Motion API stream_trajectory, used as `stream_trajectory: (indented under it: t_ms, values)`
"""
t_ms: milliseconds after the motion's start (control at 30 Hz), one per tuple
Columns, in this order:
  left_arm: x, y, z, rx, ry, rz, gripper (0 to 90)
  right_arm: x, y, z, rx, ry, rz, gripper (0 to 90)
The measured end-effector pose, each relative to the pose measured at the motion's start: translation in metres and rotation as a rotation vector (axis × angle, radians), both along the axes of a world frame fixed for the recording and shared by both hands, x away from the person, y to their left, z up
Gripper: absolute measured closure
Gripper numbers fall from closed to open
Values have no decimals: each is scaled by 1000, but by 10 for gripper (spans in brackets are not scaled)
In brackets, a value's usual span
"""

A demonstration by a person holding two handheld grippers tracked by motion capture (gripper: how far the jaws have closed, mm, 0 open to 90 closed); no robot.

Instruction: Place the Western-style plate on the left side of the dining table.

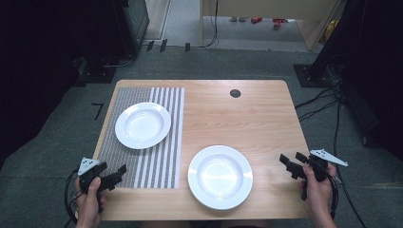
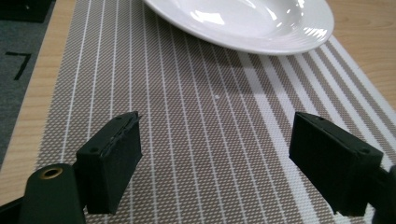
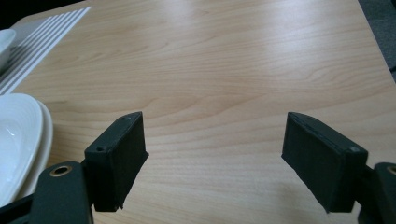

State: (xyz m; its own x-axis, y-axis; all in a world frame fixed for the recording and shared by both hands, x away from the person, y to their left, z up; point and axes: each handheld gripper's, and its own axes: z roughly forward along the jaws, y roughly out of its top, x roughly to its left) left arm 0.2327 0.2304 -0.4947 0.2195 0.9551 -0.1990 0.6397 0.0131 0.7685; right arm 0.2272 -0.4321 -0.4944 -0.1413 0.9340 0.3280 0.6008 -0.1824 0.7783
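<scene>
On the worktop, both plates: far plate on striped mat, near plate bare; left gripper and right gripper jaws spread, empty.

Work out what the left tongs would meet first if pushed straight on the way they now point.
Probably the white plate on the striped placemat; the open left tongs point at it, with bare mat between.

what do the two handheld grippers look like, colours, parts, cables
Both the left gripper and the right gripper are black, each with two blocky rectangular jaws, a grey three-cornered plate on top and a black cable trailing from it. A brass-coloured ring sits at each jaw base. No sleeves show on the forearms.
</scene>
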Motion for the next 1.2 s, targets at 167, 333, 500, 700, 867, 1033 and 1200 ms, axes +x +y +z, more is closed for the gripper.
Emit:
stream_trajectory:
  t_ms: [167, 333, 500, 700, 867, 1033, 1200]
  values:
    - [-2, 7, -5, 12, 12, 14, 174, -6, -7, -6, -6, 14, -15, 220]
    - [-4, 12, -12, 24, 29, 26, 174, -12, -15, -13, -22, 32, -33, 220]
    - [-8, 17, -17, 44, 39, 29, 174, -19, -20, -20, -31, 51, -45, 220]
    - [-10, 18, -18, 95, 43, 29, 174, -25, -23, -25, -39, 73, -56, 220]
    - [-12, 18, -18, 122, 49, 27, 174, -31, -27, -28, -50, 83, -65, 218]
    - [-15, 18, -20, 149, 46, 23, 173, -37, -29, -29, -82, 77, -75, 218]
    - [-17, 15, -21, 178, 37, 26, 167, -38, -23, -30, -158, 78, -83, 212]
